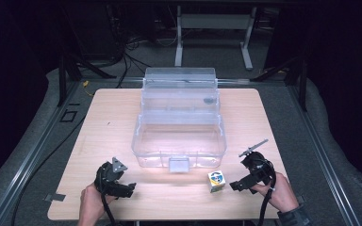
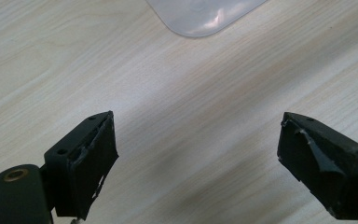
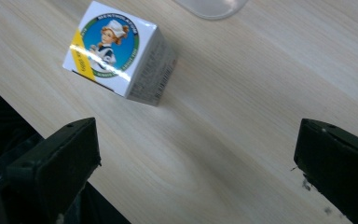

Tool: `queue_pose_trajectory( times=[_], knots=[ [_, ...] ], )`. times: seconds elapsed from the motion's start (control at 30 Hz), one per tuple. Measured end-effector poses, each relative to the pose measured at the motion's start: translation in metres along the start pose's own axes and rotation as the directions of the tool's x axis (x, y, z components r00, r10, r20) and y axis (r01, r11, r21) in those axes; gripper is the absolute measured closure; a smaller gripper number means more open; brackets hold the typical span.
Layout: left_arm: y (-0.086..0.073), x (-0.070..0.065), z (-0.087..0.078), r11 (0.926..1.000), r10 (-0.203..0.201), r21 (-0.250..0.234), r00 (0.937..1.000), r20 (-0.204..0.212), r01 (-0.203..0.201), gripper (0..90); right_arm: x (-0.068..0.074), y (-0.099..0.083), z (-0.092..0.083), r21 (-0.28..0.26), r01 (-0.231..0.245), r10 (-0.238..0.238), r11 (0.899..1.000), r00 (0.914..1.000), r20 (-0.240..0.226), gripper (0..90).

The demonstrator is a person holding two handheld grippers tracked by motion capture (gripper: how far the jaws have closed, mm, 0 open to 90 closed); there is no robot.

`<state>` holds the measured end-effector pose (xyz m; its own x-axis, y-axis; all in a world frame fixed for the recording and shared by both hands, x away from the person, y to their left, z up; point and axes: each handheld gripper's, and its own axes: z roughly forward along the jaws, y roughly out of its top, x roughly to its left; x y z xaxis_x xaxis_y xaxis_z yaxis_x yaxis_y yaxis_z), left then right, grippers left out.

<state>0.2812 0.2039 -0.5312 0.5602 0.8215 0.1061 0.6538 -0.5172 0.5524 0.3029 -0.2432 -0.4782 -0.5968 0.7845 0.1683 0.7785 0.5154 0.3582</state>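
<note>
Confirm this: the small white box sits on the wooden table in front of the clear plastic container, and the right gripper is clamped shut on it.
Not quite. The small white box does sit on the wooden table in front of the clear plastic container, but the right gripper is not clamped on it. The right gripper view shows its jaws standing wide apart, the box lying beyond them, untouched.

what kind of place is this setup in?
Probably a lab or data-collection rig, not a home: a lone wooden table on grey carpet, dark surroundings, loose cables and a desk frame behind, and a clear plastic storage bin staged with a small printed box.
</note>
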Motion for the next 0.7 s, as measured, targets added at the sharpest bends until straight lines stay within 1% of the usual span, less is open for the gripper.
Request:
queue_pose_trajectory(
  times=[0.03, 0.07, 0.1, 0.13, 0.2, 0.33, 0.37, 0.4, 0.43, 0.5, 0.53, 0.57, 0.67, 0.7],
  knots=[
    [0.000, -0.001, 0.000, 1.0000, 0.008, 0.003, 1.0000, 0.002, -0.008, 11.5, 0.006, 0.006, 0.002, 0.024, 0.013, -0.014, 1.000, 0.9998, 0.015, 0.0],
    [0.000, -0.001, 0.000, 1.0000, 0.008, 0.003, 1.0000, 0.002, -0.008, 11.6, 0.010, 0.009, 0.003, 0.036, 0.017, -0.017, 0.999, 0.9997, 0.018, 0.0],
    [0.000, -0.001, 0.000, 0.9999, 0.013, 0.003, 0.9999, -0.001, -0.013, 11.7, 0.013, 0.012, 0.004, 0.042, 0.031, -0.032, 0.999, 0.9991, 0.029, 0.0],
    [0.000, -0.002, 0.000, 0.9998, 0.016, 0.008, 0.9999, -0.003, -0.016, 11.7, 0.013, 0.012, 0.004, 0.042, 0.031, -0.032, 0.999, 0.9991, 0.029, 0.0],
    [0.000, -0.003, 0.001, 0.9996, 0.022, 0.018, 0.9998, 0.002, -0.022, 11.7, 0.023, 0.018, 0.008, 0.062, 0.057, -0.059, 0.996, 0.9980, 0.022, 0.0],
    [0.001, -0.004, 0.002, 0.9996, 0.025, 0.013, 0.9997, -0.001, -0.025, 11.8, 0.028, 0.025, 0.011, 0.067, 0.066, -0.068, 0.996, 0.9973, 0.028, 0.0],
    [0.001, -0.004, 0.002, 0.9995, 0.027, 0.016, 0.9996, 0.002, -0.027, 11.8, 0.029, 0.027, 0.013, 0.060, 0.066, -0.067, 0.996, 0.9977, 0.014, 0.0],
    [0.001, -0.004, 0.002, 0.9995, 0.025, 0.021, 0.9997, 0.002, -0.025, 11.7, 0.033, 0.031, 0.015, 0.072, 0.072, -0.075, 0.995, 0.9965, 0.036, 0.0],
    [0.001, -0.003, 0.003, 0.9995, 0.007, 0.031, 1.0000, 0.004, -0.007, 11.7, 0.034, 0.033, 0.016, 0.076, 0.077, -0.079, 0.994, 0.9965, 0.028, 0.0],
    [0.000, -0.001, 0.003, 0.9995, 0.005, 0.032, 1.0000, 0.007, -0.005, 11.6, 0.036, 0.035, 0.021, 0.070, 0.076, -0.076, 0.995, 0.9971, 0.001, 0.0],
    [0.000, -0.001, 0.003, 0.9995, 0.001, 0.033, 1.0000, 0.007, -0.002, 11.6, 0.037, 0.036, 0.023, 0.072, 0.078, -0.078, 0.994, 0.9969, 0.000, 0.0],
    [0.000, -0.001, 0.003, 0.9995, 0.001, 0.032, 1.0000, 0.006, -0.001, 11.6, 0.039, 0.037, 0.023, 0.077, 0.083, -0.084, 0.994, 0.9963, 0.013, 0.0],
    [0.000, -0.002, 0.003, 0.9996, -0.002, 0.027, 1.0000, 0.002, 0.001, 11.4, 0.041, 0.039, 0.025, 0.076, 0.089, -0.090, 0.993, 0.9959, 0.010, 0.0],
    [0.001, -0.002, 0.003, 0.9997, 0.000, 0.025, 1.0000, 0.000, 0.000, 11.3, 0.045, 0.041, 0.027, 0.092, 0.091, -0.095, 0.992, 0.9944, 0.045, 0.5]
  ],
)
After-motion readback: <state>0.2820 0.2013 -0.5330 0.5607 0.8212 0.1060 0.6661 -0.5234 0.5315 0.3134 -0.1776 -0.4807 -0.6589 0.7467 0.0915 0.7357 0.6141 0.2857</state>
